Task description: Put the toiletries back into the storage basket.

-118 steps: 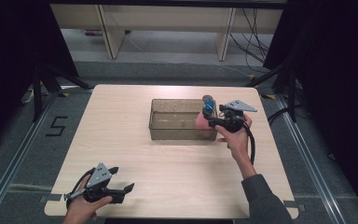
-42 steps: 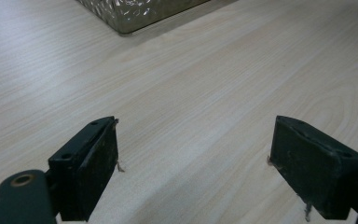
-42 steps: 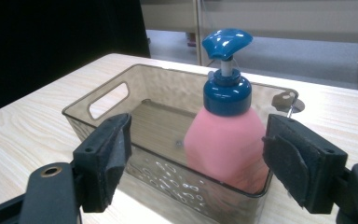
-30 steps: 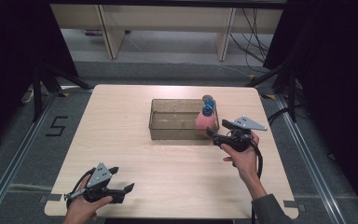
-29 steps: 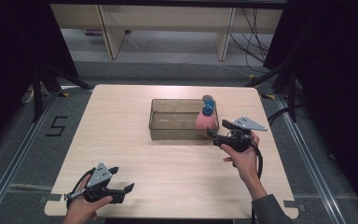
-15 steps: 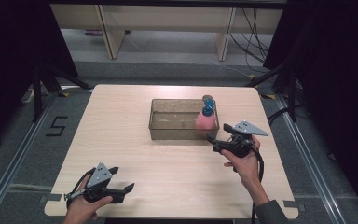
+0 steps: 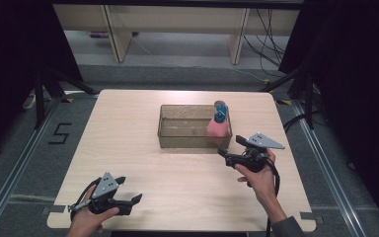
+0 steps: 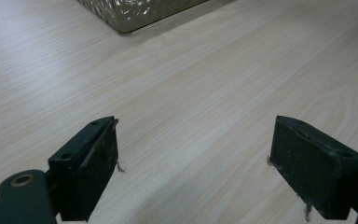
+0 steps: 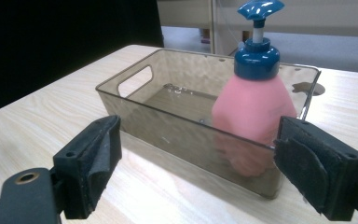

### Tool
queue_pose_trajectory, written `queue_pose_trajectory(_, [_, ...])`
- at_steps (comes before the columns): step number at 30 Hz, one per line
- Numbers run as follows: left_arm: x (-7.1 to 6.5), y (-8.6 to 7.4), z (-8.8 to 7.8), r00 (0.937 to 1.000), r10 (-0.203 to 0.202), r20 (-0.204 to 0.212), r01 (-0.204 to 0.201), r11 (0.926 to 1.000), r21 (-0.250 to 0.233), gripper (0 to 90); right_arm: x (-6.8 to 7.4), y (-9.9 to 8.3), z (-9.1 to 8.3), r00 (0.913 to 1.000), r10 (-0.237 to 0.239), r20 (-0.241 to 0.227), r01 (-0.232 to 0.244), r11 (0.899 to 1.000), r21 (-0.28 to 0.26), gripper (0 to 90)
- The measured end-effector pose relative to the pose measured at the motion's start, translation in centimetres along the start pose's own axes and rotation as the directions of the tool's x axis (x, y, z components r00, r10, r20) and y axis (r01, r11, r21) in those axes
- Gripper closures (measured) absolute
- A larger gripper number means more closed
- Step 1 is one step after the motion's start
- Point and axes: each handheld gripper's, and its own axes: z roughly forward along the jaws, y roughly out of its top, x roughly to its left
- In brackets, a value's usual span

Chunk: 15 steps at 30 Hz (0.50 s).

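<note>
Black jaws of the right gripper [image 7: 228, 152] stand spread and empty just beside the near wall of a smoky clear plastic bin [image 9: 135, 100], where a pink pump bottle [image 9: 253, 112] with a blue cap stands upright in the right end. Well apart at the near left corner of the pale wooden table [image 7: 128, 128], the left gripper [image 7: 130, 189] is likewise spread wide over bare wood.

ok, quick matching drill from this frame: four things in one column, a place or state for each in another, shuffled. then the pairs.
1. pump bottle
2. clear bin
3. left gripper
4. right gripper

a. open, at the table's near left edge
b. mid-table, one end vacant
c. upright inside the bin's right end
d. open, just outside the bin's near right corner

Pairs: 1-c, 2-b, 3-a, 4-d
</note>
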Motion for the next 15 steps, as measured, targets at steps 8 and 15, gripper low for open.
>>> queue_pose_trajectory(8, [0.02, -0.01, -0.01, 1.0000, 0.007, -0.001, -0.007, 1.0000, 0.006, 14.7, 0.25, -0.49, -0.22, 0.9998, -0.018, -0.006, 0.018, 1.000, -0.006, 16.2])
queue_pose_trajectory(15, [0.06, -0.01, -0.02, 0.9999, 0.012, -0.005, -0.012, 0.9999, 0.011, 14.7, 0.77, -0.78, -0.57, 0.9994, 0.027, -0.023, -0.027, 1.000, 0.009, 16.3])
